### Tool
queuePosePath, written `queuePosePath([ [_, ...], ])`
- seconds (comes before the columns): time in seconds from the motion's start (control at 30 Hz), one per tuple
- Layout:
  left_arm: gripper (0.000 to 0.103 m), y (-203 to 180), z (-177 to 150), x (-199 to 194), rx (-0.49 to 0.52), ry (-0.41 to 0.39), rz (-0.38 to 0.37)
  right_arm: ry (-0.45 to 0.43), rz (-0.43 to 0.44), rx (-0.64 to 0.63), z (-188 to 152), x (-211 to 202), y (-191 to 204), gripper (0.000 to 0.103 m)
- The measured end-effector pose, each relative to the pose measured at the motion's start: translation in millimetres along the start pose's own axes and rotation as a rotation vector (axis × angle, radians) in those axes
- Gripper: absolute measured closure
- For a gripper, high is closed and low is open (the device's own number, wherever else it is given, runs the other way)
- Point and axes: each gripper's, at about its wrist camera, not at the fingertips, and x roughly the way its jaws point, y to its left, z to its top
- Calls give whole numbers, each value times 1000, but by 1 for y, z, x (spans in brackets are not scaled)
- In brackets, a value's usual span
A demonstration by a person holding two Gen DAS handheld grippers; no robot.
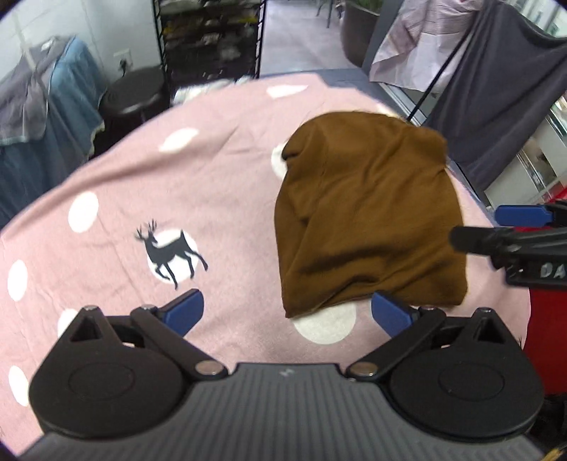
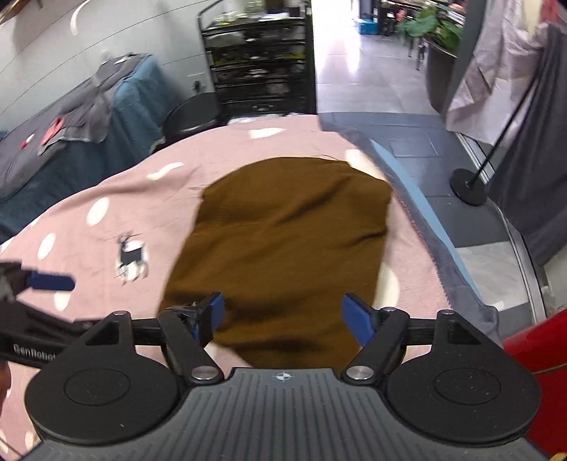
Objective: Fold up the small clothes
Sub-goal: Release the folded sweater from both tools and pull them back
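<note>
Brown garment (image 2: 283, 241) lying folded on pink dotted cloth (image 1: 141, 170), left hand-held gripper (image 1: 287, 312) gaping empty beside it, right hand-held gripper (image 2: 283, 315) hovering spread wide above it, gripping nothing

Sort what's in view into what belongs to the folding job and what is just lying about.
Part of the job:
- brown garment, lying folded on the pink spotted cloth
- left tool, open
- right tool, open

Just lying about:
- black shelf rack
- black stool
- potted plant
- grey draped cloth
</note>
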Motion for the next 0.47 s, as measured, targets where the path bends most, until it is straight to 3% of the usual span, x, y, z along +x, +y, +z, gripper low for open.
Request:
queuePosePath([
  [0.2,0,-15,-11,-17,59,8,35,11,-79,-24,-4,-10,-2,0],
  [0.3,0,-20,-15,-9,96,-29,57,17,-117,-24,-9,-16,-7,0],
  [0.47,0,-26,-16,-6,122,-15,89,20,-148,-34,-12,-18,-5,0],
])
